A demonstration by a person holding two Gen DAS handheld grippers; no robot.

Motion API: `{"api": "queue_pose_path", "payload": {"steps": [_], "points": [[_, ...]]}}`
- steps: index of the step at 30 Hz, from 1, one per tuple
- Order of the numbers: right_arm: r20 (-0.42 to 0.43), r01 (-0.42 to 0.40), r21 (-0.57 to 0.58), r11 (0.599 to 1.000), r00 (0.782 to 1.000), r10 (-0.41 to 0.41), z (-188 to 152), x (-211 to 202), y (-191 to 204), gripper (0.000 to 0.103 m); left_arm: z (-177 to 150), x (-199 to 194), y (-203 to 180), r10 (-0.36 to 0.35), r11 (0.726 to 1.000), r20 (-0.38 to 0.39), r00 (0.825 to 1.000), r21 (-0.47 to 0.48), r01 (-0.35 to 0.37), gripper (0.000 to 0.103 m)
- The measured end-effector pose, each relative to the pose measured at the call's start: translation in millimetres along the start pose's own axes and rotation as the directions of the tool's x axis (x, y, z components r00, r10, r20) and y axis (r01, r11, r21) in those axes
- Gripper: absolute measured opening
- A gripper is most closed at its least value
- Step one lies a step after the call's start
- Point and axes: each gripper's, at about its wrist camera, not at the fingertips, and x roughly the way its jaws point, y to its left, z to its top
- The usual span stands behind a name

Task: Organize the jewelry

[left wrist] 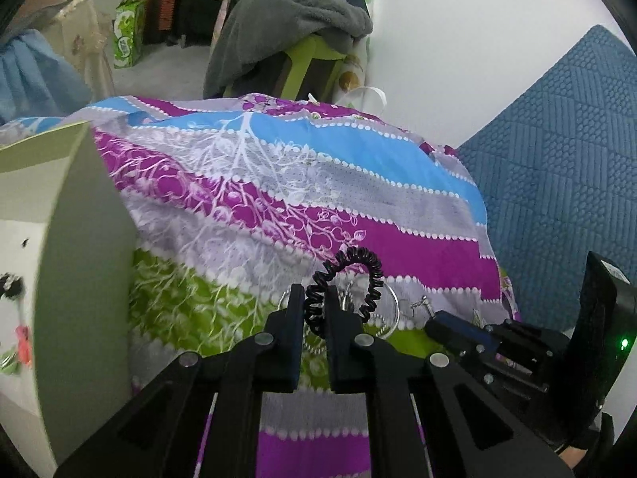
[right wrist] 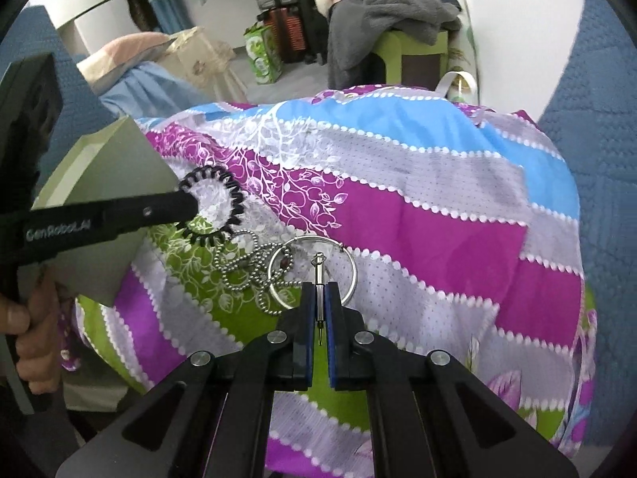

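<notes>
My left gripper (left wrist: 313,298) is shut on a black spiral hair tie (left wrist: 350,279) and holds it just above the patterned cloth (left wrist: 278,183); it also shows in the right wrist view (right wrist: 215,207). My right gripper (right wrist: 319,290) is shut on a small silver earring pin (right wrist: 318,275). A large silver hoop (right wrist: 314,271) and a silver ball-chain necklace (right wrist: 247,267) lie on the cloth just ahead of it. The right gripper shows at the lower right of the left wrist view (left wrist: 458,326).
A pale green open box (left wrist: 67,239) stands at the left, with small jewelry pieces (left wrist: 16,318) inside; it also shows in the right wrist view (right wrist: 107,183). A blue quilted surface (left wrist: 557,159) lies to the right. A green stool with grey clothing (left wrist: 286,24) stands behind.
</notes>
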Motion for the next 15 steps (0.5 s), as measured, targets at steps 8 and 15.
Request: {"api": "queue_pose_path", "payload": {"steps": [8,15], "points": [[0.029,0.058,0.066,0.996,0.998,-0.060,-16.2,-24.7,10.5,0.003,-20.6,-29.7,-1.0,0.019,1.000,0.024,1.000,0.016,-0.020,0.008],[0.041,0.077,0.122,0.989,0.996,-0.082,-23.8,-45.2,23.5,0.003,-32.7,-60.7,-0.9,0.015,1.000,0.051,0.999,0.011,-0.016,0.008]]}}
